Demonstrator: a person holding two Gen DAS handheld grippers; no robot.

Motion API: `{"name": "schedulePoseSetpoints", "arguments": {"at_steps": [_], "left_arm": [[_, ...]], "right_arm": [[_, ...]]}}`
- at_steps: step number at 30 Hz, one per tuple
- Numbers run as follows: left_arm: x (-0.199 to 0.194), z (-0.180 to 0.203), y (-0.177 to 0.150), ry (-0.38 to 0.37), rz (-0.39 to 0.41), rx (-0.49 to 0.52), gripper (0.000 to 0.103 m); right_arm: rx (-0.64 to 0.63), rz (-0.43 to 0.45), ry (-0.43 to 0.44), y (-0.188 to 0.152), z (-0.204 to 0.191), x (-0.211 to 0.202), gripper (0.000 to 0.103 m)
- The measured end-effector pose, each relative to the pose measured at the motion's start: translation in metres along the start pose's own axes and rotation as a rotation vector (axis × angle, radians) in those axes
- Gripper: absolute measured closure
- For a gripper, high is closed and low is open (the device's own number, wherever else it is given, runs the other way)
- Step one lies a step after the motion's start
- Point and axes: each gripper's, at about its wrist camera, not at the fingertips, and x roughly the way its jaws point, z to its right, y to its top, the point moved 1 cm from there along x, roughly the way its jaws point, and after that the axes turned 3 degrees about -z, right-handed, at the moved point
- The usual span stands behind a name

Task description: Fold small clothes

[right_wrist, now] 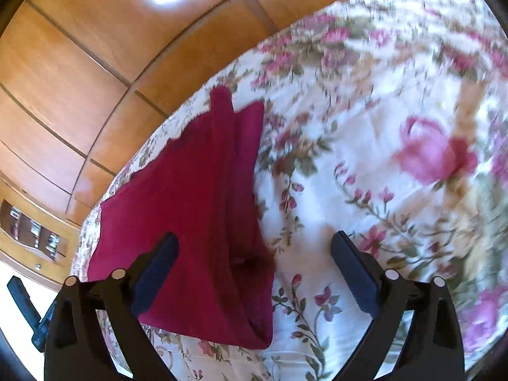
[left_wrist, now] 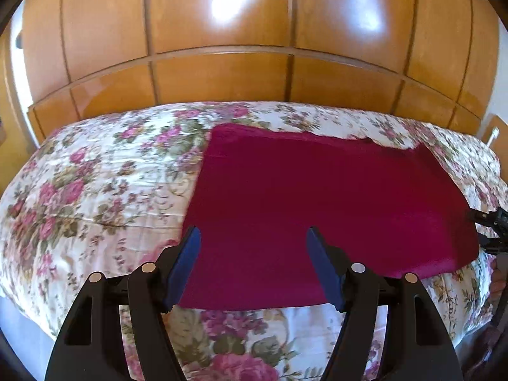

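A dark red garment (left_wrist: pixel 324 203) lies spread flat on the floral bedspread (left_wrist: pixel 95 190). My left gripper (left_wrist: pixel 254 235) is open and empty, hovering over the garment's near left part. In the right wrist view the garment (right_wrist: pixel 197 206) lies folded over along its right side, with its near right corner between the fingers. My right gripper (right_wrist: pixel 254 244) is open and empty just above that corner. The right gripper also shows at the far right edge of the left wrist view (left_wrist: pixel 492 225), next to the garment's right edge.
A wooden wardrobe (left_wrist: pixel 222 47) stands behind the bed. The bedspread (right_wrist: pixel 397 158) extends well to the right of the garment. The bed's near edge (left_wrist: pixel 28 314) drops off at lower left. A dark tool (right_wrist: pixel 25 308) shows at lower left in the right wrist view.
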Motion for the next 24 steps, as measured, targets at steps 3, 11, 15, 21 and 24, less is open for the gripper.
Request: {"name": "schedulePoseSetpoints", "arguments": {"at_steps": [3, 11, 15, 21, 24], "left_arm": [[0.008, 0.009, 0.0, -0.007, -0.018, 0.03, 0.035], [0.047, 0.029, -0.001, -0.047, -0.111, 0.073, 0.035], [0.061, 0.024, 0.0, -0.077, -0.149, 0.038, 0.035], [0.062, 0.009, 0.0, -0.182, -0.161, -0.002, 0.035], [0.063, -0.001, 0.001, -0.244, -0.166, -0.033, 0.035]], "right_arm": [[-0.018, -0.006, 0.039, -0.001, -0.004, 0.001, 0.012], [-0.117, -0.087, 0.037, -0.006, -0.021, 0.015, 0.052], [-0.155, -0.123, 0.061, -0.006, -0.041, 0.015, 0.077], [-0.2, -0.039, 0.136, 0.008, -0.087, -0.013, 0.08], [-0.292, -0.013, 0.168, 0.011, -0.133, -0.021, 0.081]]}}
